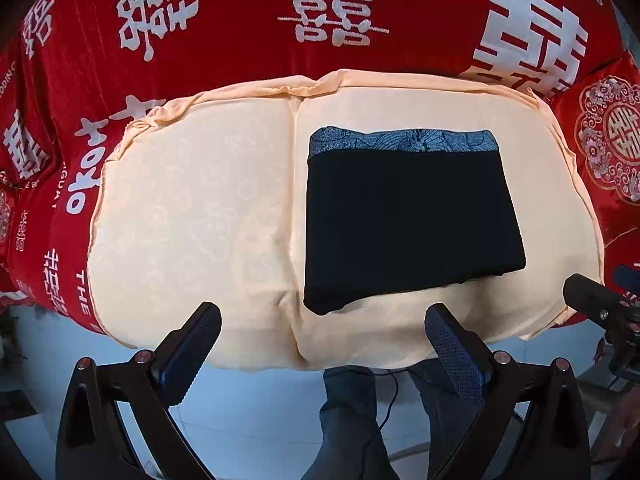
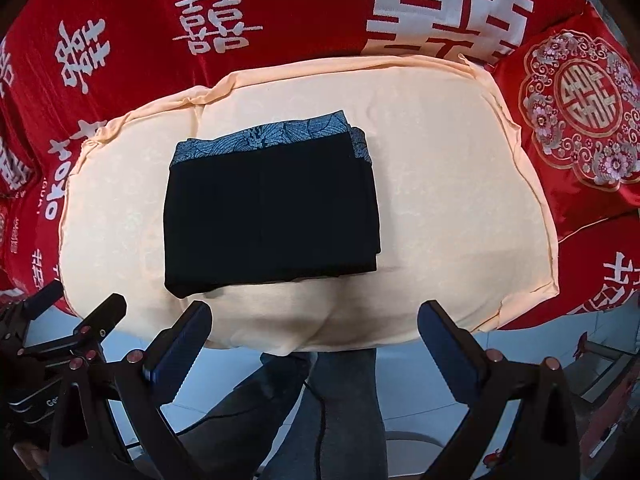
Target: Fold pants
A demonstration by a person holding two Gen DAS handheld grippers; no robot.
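Observation:
The black pants (image 1: 408, 220) lie folded into a compact rectangle on a cream cloth (image 1: 192, 208), with a blue patterned waistband (image 1: 400, 142) along the far edge. In the right wrist view the pants (image 2: 272, 216) sit left of centre on the cream cloth (image 2: 452, 200). My left gripper (image 1: 322, 332) is open and empty, held above the cloth's near edge, short of the pants. My right gripper (image 2: 314, 330) is open and empty, also near the front edge. The right gripper shows at the right edge of the left wrist view (image 1: 592, 300).
A red bedspread (image 1: 240, 8) with white characters surrounds the cream cloth. A red embroidered cushion (image 2: 580, 112) lies at the right. Below the bed edge are the person's legs (image 2: 320, 408), a cable and pale floor tiles (image 1: 248, 412). The left gripper's body shows in the right wrist view (image 2: 60, 332).

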